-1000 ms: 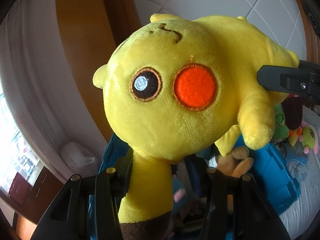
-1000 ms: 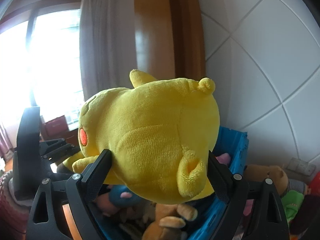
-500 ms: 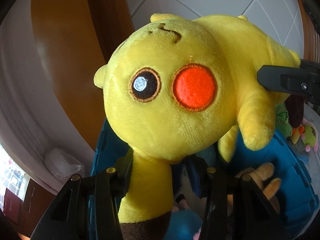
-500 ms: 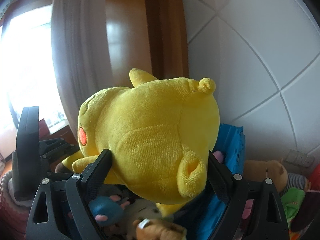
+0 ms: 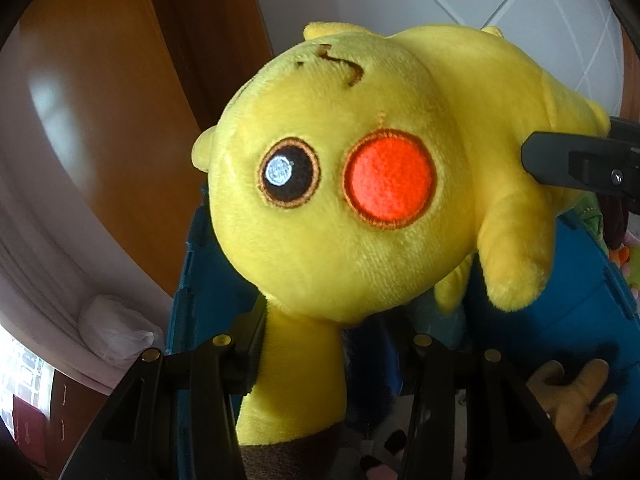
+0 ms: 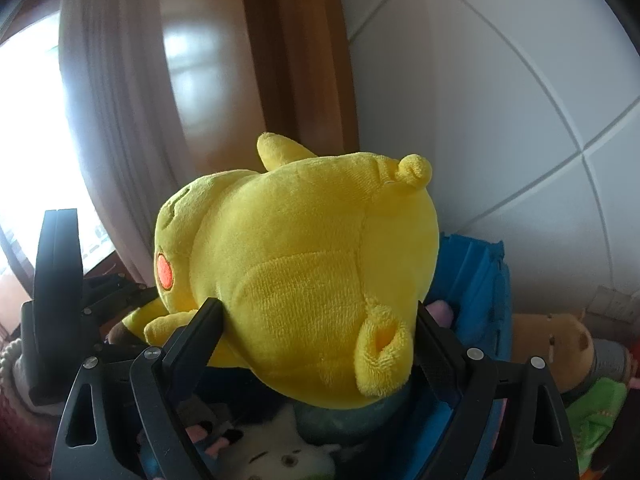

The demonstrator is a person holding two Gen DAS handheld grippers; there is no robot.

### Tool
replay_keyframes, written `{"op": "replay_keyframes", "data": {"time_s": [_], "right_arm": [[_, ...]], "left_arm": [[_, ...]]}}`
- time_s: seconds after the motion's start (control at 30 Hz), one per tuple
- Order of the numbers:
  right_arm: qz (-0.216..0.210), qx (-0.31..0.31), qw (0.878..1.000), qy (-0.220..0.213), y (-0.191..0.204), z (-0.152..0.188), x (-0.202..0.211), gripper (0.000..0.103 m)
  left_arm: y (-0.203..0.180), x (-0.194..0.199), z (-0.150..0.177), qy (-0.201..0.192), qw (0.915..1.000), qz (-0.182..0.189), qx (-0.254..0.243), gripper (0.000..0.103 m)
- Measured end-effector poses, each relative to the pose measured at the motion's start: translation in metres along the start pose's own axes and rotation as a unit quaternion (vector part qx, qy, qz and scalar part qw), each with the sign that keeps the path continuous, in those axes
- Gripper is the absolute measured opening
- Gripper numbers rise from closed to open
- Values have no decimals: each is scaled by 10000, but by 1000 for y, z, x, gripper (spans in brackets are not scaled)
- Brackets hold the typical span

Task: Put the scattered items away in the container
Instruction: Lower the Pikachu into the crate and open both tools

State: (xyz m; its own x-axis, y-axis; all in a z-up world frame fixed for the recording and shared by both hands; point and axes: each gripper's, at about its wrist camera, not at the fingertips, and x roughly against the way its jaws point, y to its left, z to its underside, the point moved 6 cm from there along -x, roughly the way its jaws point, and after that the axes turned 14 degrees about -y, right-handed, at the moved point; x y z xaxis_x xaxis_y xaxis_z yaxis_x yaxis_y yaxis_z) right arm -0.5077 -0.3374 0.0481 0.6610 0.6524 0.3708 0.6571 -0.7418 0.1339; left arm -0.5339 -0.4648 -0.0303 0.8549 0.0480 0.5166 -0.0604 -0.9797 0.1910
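Now carried over the blue crate (image 5: 592, 320), closer than a second ago: yellow Pikachu plush (image 5: 360, 184), ear pinched by left gripper (image 5: 336, 344), body clamped by right gripper (image 6: 320, 320). Release probably next.

White tiled wall (image 6: 500, 120), wooden door frame (image 6: 296, 60), pale curtain (image 6: 108, 100), bright window (image 6: 28, 120)

yellow Pikachu plush (image 5: 360, 184) ear clamped in left gripper (image 5: 336, 344), hanging over blue crate (image 5: 580, 312) of plush toys
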Motion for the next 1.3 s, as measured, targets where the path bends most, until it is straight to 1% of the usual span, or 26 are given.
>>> {"op": "replay_keyframes", "data": {"time_s": [0.1, 0.17, 0.2, 0.27, 0.3, 0.4, 0.43, 0.5, 0.6, 0.63, 0.73, 0.8, 0.9, 1.0, 1.03, 1.07, 1.1, 1.13, 1.2, 1.3], "right_arm": [[81, -35, 10000, -3, -8, 0, -16, 96], [171, 20, 9998, 30, -9, 3, -22, 97], [185, 25, 9998, 68, -9, 4, -25, 100], [164, 98, 9998, 94, -6, 5, -27, 100], [183, 132, 9997, 91, -5, 3, -28, 102], [257, 124, 9995, 107, -8, -5, -38, 102], [265, 100, 9995, 123, -9, -6, -36, 102], [296, 108, 9994, 120, -12, -6, -31, 102], [352, 160, 9991, 190, -8, -5, -20, 102], [356, 185, 9990, 220, -4, -6, -14, 102], [335, 317, 9982, 390, 8, -2, 4, 102], [381, 464, 9975, 372, 18, -1, 18, 102], [390, 547, 9972, 327, 31, 2, 43, 102], [458, 681, 9963, 240, 44, 8, 72, 102], [496, 737, 9958, 206, 49, 11, 82, 102], [521, 809, 9952, 168, 55, 15, 93, 102], [541, 871, 9946, 137, 59, 20, 101, 102], [576, 923, 9940, 82, 64, 25, 111, 102], [623, 946, 9936, -45, 72, 38, 132, 102], [598, 909, 9939, -167, 83, 55, 157, 102]], "left_arm": [[4, -19, 4, 126, 9999, -62, 24, 55], [5, -29, 7, 235, 9997, -87, 9, 62], [4, -32, 8, 253, 9996, -86, -2, 64], [6, -34, 7, 244, 9996, -169, -11, 65], [-4, -34, 2, 239, 9996, -155, -2, 65], [-3, -24, 1, 262, 9994, -210, 3, 66], [-15, -23, -10, 275, 9994, -220, -3, 66], [2, -7, -14, 294, 9991, -297, 1, 68], [3, 6, -9, 323, 9991, -215, 144, 68], [5, 12, -2, 327, 9990, -216, 198, 68], [1, 31, 4, 293, 9991, -165, 266, 68], [-6, 41, 4, 223, 9993, -117, 287, 68], [-12, 70, 7, 93, 9992, -95, 378, 68], [-19, 103, 12, -68, 9986, -151, 507, 68], [-20, 114, 14, -134, 9983, -183, 539, 70], [-22, 124, 17, -201, 9980, -208, 560, 77], [-25, 137, 21, -320, 9975, -236, 583, 80], [-26, 146, 24, -399, 9970, -262, 601, 82], [-30, 167, 33, -545, 9956, -279, 716, 82], [-37, 191, 50, -646, 9933, -212, 938, 82]]}}
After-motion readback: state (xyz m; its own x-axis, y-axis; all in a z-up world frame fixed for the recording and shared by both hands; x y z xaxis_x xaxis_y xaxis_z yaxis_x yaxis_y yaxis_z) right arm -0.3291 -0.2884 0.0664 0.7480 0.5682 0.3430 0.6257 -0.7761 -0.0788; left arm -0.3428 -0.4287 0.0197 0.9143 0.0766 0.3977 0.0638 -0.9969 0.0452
